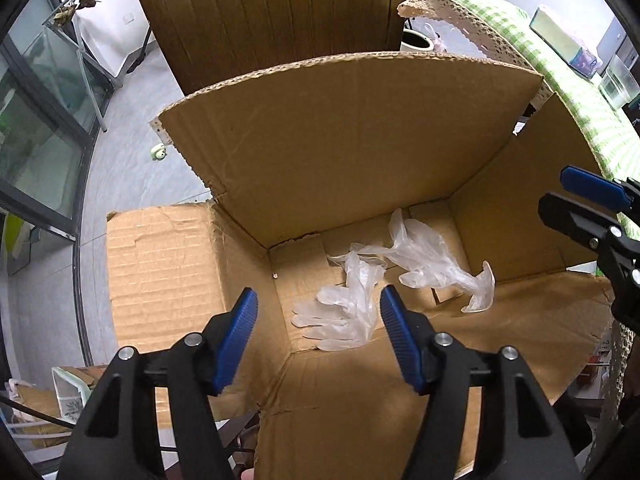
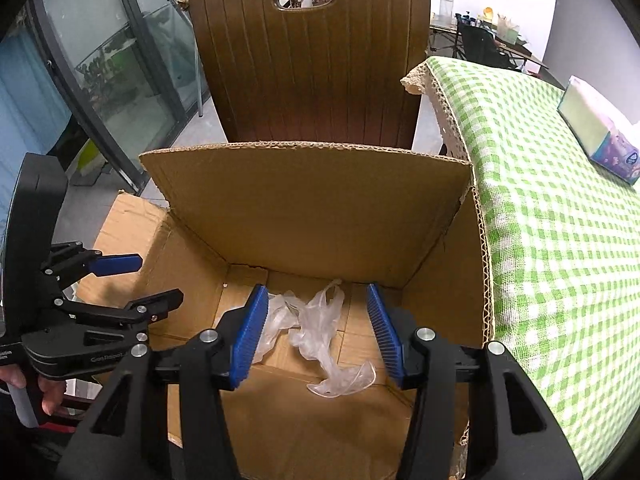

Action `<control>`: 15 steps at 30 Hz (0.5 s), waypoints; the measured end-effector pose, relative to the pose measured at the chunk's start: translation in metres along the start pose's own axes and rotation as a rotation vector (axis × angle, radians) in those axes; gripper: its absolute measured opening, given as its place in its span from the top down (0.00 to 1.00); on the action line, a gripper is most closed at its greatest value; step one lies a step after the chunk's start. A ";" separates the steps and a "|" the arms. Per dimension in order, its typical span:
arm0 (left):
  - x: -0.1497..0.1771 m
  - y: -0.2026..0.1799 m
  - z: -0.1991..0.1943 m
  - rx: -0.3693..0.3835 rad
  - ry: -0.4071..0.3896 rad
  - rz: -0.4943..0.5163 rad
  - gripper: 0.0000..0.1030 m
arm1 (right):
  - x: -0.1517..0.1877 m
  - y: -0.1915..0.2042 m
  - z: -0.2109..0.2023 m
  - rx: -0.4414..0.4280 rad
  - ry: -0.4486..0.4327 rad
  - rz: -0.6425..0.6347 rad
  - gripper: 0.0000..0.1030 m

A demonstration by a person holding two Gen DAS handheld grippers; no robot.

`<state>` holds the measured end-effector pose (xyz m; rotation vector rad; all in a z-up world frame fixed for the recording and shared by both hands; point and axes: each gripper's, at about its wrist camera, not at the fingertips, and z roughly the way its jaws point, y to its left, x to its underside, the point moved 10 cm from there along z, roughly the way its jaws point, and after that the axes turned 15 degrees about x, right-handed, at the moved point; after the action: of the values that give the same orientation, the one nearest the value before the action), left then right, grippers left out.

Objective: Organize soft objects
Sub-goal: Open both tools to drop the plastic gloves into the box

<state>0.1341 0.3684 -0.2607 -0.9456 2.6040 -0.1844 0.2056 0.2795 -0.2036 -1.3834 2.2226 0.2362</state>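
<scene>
Two clear plastic gloves lie loose on the floor of an open cardboard box [image 1: 340, 140]. One glove [image 1: 344, 312] lies flat with its fingers spread. The other glove [image 1: 432, 260] is crumpled beside it, to the right. My left gripper [image 1: 319, 294] hangs open over the flat glove, with nothing between its blue pads. My right gripper [image 2: 317, 292] is open above the crumpled glove [image 2: 320, 332] and holds nothing; the flat glove [image 2: 276, 320] shows behind its left pad. The right gripper [image 1: 554, 192] also shows at the box's right wall, and the left gripper [image 2: 158, 280] at its left wall [image 2: 192, 264].
A brown slatted chair back [image 2: 308, 64] rises behind the box. A table under a green checked cloth [image 2: 552, 240] stands along the right, with a tissue box [image 2: 596, 132] on it. Glass doors [image 1: 36, 128] and grey floor [image 1: 128, 176] lie to the left. A hand [image 2: 48, 392] holds the left gripper.
</scene>
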 end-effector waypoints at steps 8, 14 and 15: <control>-0.004 0.002 -0.010 -0.004 -0.049 -0.013 0.41 | -0.003 -0.006 -0.012 0.006 -0.037 0.023 0.51; -0.025 -0.002 -0.055 -0.008 -0.272 -0.043 0.41 | -0.019 -0.022 -0.045 0.045 -0.173 0.069 0.41; -0.029 -0.002 -0.066 -0.012 -0.331 -0.045 0.41 | -0.022 -0.025 -0.052 0.049 -0.204 0.076 0.41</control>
<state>0.1314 0.3852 -0.1905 -0.9500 2.2844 -0.0202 0.2180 0.2642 -0.1449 -1.1948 2.0991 0.3323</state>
